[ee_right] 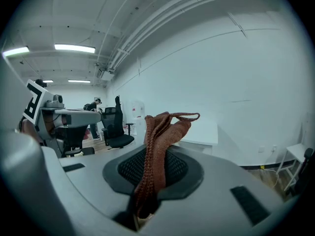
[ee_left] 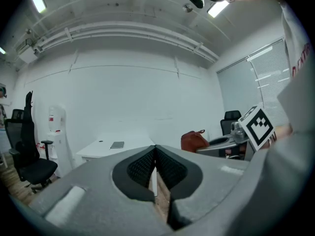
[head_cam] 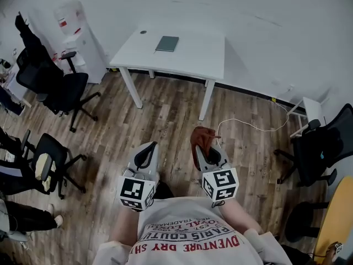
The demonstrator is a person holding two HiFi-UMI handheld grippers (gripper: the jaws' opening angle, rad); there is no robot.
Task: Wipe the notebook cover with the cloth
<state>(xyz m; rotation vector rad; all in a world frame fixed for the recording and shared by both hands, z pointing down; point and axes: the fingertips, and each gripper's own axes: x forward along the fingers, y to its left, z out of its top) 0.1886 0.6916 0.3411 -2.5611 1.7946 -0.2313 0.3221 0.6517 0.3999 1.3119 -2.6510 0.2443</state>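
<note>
A dark grey-green notebook (head_cam: 166,43) lies flat on the white table (head_cam: 204,59) against the far wall, and shows small in the left gripper view as the notebook (ee_left: 117,145). My right gripper (head_cam: 205,146) is shut on a rust-brown knitted cloth (head_cam: 202,137), which sticks up from between the jaws as the cloth (ee_right: 160,146). My left gripper (head_cam: 146,152) is shut with nothing between its pads (ee_left: 170,168). Both grippers hang over the wooden floor, well short of the table.
Black office chairs stand at the left (head_cam: 52,87) and lower left (head_cam: 47,162), another at the right (head_cam: 320,148). A water dispenser (head_cam: 74,35) stands beside the table. A white cable (head_cam: 248,125) runs over the wooden floor.
</note>
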